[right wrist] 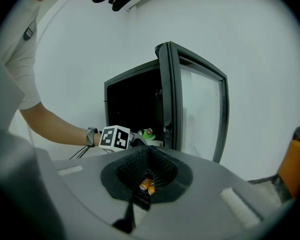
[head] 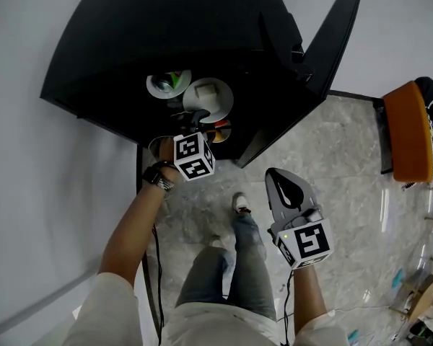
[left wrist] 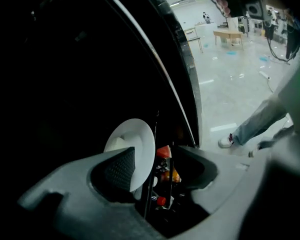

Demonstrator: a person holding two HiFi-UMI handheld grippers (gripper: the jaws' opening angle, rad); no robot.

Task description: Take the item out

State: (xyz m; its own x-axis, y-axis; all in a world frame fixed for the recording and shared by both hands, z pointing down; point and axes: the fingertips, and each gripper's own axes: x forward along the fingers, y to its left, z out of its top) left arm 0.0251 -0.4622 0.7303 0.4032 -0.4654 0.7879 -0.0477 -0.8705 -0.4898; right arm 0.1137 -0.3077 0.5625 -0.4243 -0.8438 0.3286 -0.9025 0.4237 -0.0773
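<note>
An open black cabinet [head: 166,34] holds a white plate [head: 208,96] on a shelf, with a green-marked bowl [head: 168,83] beside it. My left gripper [head: 195,125] reaches into the cabinet just in front of the plate. In the left gripper view the gripper [left wrist: 160,166] stands open; the plate [left wrist: 135,144] sits against the left pad [left wrist: 120,169], and the right jaw is well apart from it. Small bottles with red caps [left wrist: 162,151] lie below. My right gripper [head: 289,193] hangs outside by the person's leg, shut [right wrist: 149,154] on nothing.
The cabinet's glass door [head: 310,71] stands swung open to the right. A thin dark rack bar [left wrist: 152,184] runs between the left jaws. An orange chair [head: 408,132] stands at the right on the tiled floor. A white wall runs along the left.
</note>
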